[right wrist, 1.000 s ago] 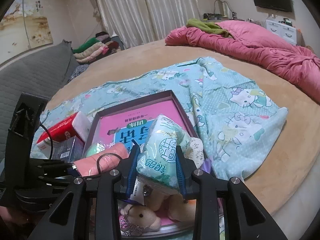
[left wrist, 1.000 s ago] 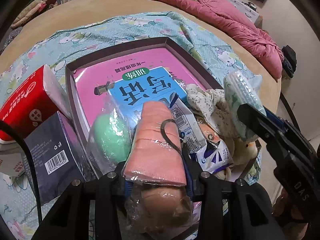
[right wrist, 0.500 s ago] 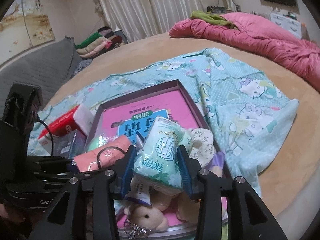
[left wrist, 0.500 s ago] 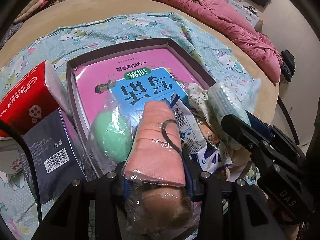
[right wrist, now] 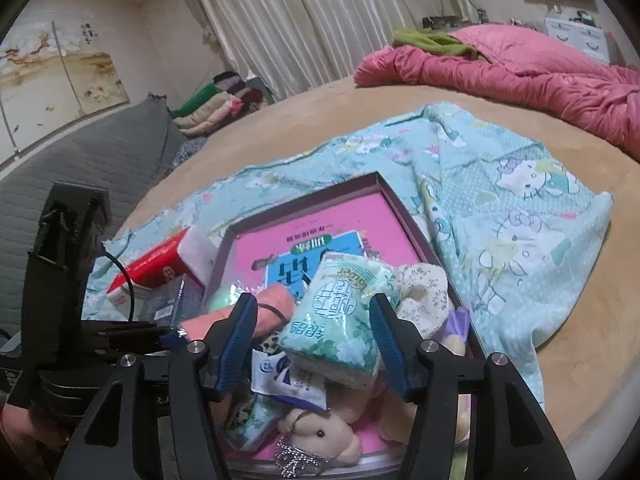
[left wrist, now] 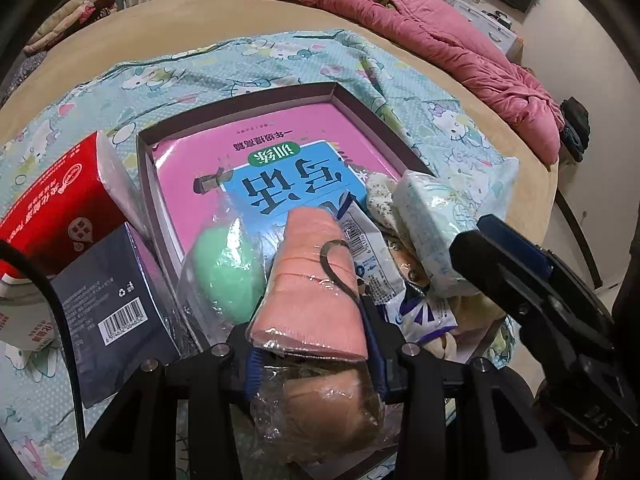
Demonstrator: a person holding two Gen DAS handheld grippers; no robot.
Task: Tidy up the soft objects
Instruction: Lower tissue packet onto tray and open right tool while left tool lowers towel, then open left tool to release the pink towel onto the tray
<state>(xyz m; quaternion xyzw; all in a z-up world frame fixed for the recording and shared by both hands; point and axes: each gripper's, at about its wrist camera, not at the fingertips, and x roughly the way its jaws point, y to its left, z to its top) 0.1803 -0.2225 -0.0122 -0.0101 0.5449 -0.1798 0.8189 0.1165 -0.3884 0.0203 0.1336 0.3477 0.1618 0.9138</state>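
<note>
Tissue pack (right wrist: 340, 316), a soft pale-green plastic-wrapped pillow, is sitting on the heap at the near end of the shallow purple box (right wrist: 404, 212), between the jaws of the right gripper (right wrist: 314, 344), which are opening; both blue pads are standing clear of its sides, so nothing is gripping it. It is lying tilted on uneven, squashy things: a slick blue-and-white sachet (right wrist: 288, 380), a tan plush bear (right wrist: 320, 436) with a metal chain, and a floral cloth (right wrist: 424, 292). Being smooth film on rounded stuffing, it is likely to slide toward the box's near rim or tip over once the gripper is drawing back, and a pad catching the wrapper could be dragging it along.

Beside it, the left gripper (left wrist: 316, 344) is staying clamped on a salmon-pink rolled towel (left wrist: 316, 280) in crinkly clear film. That film is slippery and loose, so the roll could be creeping out of the pinch, and swinging it could be knocking the green sponge ball (left wrist: 228, 272) in its bag. A glossy pink book (left wrist: 280, 148) is lining the box floor, offering little friction. Outside the box, a red tissue packet (left wrist: 64, 200) and a dark carton (left wrist: 108, 300) are crowding the left wall.
</note>
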